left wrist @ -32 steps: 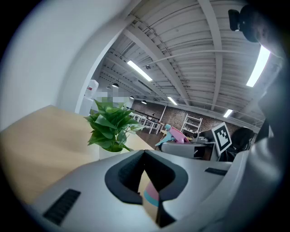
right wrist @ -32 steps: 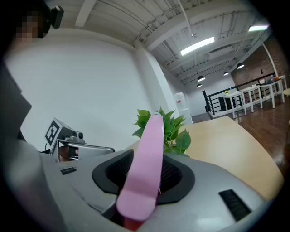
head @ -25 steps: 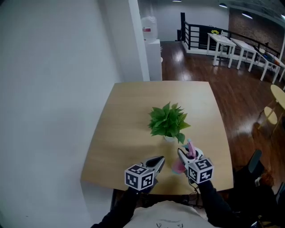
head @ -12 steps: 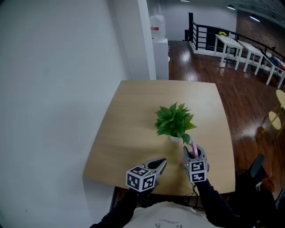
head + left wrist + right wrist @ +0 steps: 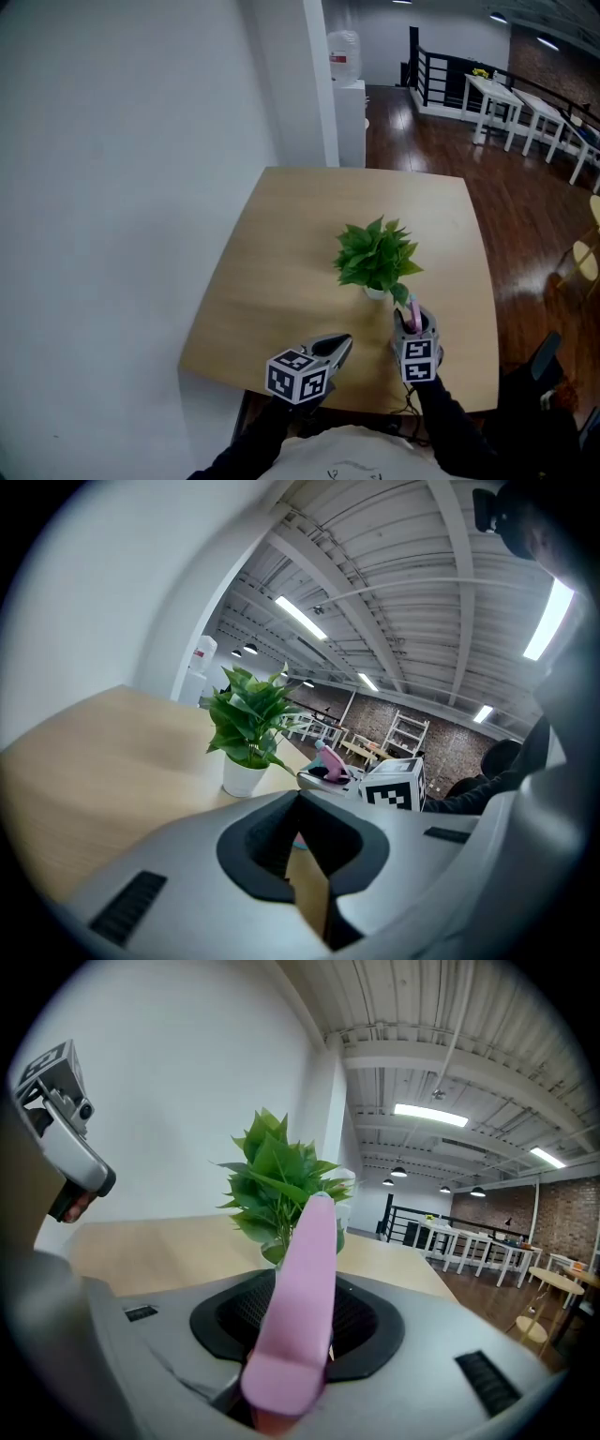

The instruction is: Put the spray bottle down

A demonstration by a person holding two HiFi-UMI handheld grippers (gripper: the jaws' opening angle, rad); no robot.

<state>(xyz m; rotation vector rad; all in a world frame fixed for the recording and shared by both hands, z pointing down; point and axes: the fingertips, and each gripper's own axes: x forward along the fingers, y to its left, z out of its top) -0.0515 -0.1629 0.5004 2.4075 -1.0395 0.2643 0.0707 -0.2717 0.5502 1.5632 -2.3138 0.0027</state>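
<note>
Your right gripper [image 5: 410,321] grips the spray bottle [image 5: 411,310] between its jaws, the pink top pointing up, over the near right part of the table [image 5: 272,272], just in front of the plant [image 5: 377,255]. You can't see whether its base touches the wood. Your left gripper [image 5: 336,345] hovers beside it, jaws together on nothing.
</note>
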